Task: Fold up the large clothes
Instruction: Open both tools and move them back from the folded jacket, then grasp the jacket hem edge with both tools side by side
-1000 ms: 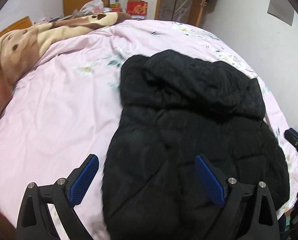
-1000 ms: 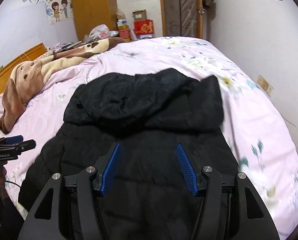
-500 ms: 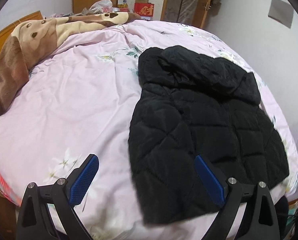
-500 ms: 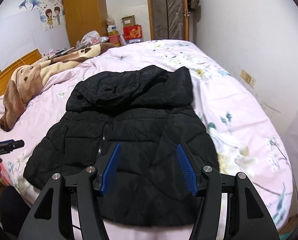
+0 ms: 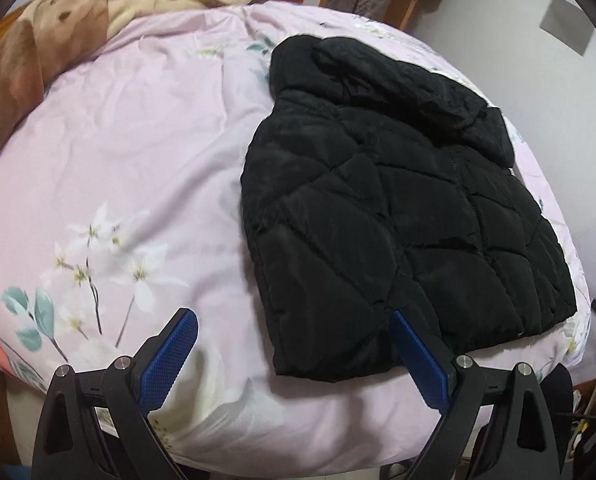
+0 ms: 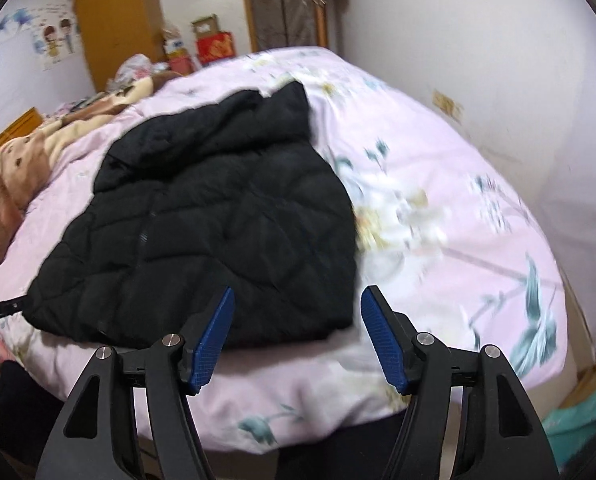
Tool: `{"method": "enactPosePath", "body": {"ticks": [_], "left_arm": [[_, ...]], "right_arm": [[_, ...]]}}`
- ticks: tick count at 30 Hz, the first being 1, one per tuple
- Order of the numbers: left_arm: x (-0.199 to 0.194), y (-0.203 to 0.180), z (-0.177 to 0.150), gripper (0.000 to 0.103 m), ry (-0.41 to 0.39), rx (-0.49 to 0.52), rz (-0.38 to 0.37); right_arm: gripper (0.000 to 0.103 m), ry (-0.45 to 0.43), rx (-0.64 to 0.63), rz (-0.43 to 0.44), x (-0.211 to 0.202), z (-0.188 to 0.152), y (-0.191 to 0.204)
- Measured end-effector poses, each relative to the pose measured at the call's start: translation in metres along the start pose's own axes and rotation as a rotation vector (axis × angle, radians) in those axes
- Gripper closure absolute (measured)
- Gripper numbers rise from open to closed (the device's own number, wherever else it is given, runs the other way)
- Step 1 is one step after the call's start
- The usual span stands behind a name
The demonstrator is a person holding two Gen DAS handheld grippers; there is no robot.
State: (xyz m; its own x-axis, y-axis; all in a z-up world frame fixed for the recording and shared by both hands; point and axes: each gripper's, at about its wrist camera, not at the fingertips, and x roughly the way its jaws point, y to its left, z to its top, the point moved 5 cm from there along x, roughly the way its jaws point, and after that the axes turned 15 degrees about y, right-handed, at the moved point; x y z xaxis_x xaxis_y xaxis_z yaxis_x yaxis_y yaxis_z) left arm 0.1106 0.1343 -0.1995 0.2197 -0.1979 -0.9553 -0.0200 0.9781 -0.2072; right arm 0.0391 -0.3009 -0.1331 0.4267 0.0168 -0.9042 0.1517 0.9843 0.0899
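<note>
My left gripper sits at the bottom of its frame, jaws spread wide, nothing between them; the blue pads are clear of the cloth, though the right one overlaps the jacket's near hem in the picture. My right gripper is likewise at bottom centre of its view, jaws parted to a moderate gap and empty.

The jacket, black and quilted, lies flat on the bed. In the left view it fills the centre-right of the frame, hood toward the top, hem near the bed's front edge. In the right view the jacket occupies centre-left, its lower corner just above the gap in my jaws.

Surface: a pink cover with white flowers and teal leaves, lower left in the left view, right half in the right view. The right view is blurred there. A brown and cream blanket is bunched at upper left of both views.

Room: white wall on the right with an outlet plate; a wooden wardrobe at upper left; a cartoon wall sticker beside it; red boxes and clutter at top centre; a door behind them. A wooden headboard shows at far left.
</note>
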Motion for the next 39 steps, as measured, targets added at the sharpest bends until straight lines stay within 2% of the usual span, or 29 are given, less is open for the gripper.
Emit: {"method": "enactPosePath", "body": {"ticks": [6, 12, 18, 20, 22, 24, 28, 32, 39], "left_arm": [[0.012, 0.005, 0.000, 0.006, 0.020, -0.032, 0.018], [0.027, 0.009, 0.002, 0.007, 0.080, -0.071, 0.034], [0.034, 0.000, 0.004, 0.032, 0.099, -0.056, 0.021], [0.037, -0.004, 0.005, 0.045, 0.107, -0.056, 0.010], [0.038, -0.008, 0.005, 0.054, 0.113, -0.062, -0.001], [0.035, -0.010, 0.004, 0.058, 0.111, -0.063, 0.011], [0.022, -0.014, 0.002, 0.069, 0.077, -0.055, 0.003], [0.009, -0.018, -0.002, 0.081, 0.050, -0.056, -0.003], [-0.033, -0.027, -0.008, 0.084, -0.019, -0.029, -0.034]], "right_arm": [[0.036, 0.026, 0.022, -0.019, 0.021, -0.004, -0.014], [0.036, 0.076, 0.035, -0.015, 0.047, -0.001, -0.017], [0.036, 0.095, 0.027, -0.003, 0.060, 0.006, -0.015], [0.037, 0.098, 0.017, -0.007, 0.062, 0.006, -0.012], [0.053, 0.104, 0.010, 0.011, 0.063, 0.007, -0.009], [0.058, 0.105, 0.003, -0.004, 0.063, 0.008, -0.008], [0.077, 0.098, -0.012, 0.007, 0.057, 0.008, -0.006], [0.085, 0.080, -0.018, 0.022, 0.048, 0.008, -0.002], [0.088, 0.031, -0.051, 0.042, 0.014, 0.008, 0.008]]}}
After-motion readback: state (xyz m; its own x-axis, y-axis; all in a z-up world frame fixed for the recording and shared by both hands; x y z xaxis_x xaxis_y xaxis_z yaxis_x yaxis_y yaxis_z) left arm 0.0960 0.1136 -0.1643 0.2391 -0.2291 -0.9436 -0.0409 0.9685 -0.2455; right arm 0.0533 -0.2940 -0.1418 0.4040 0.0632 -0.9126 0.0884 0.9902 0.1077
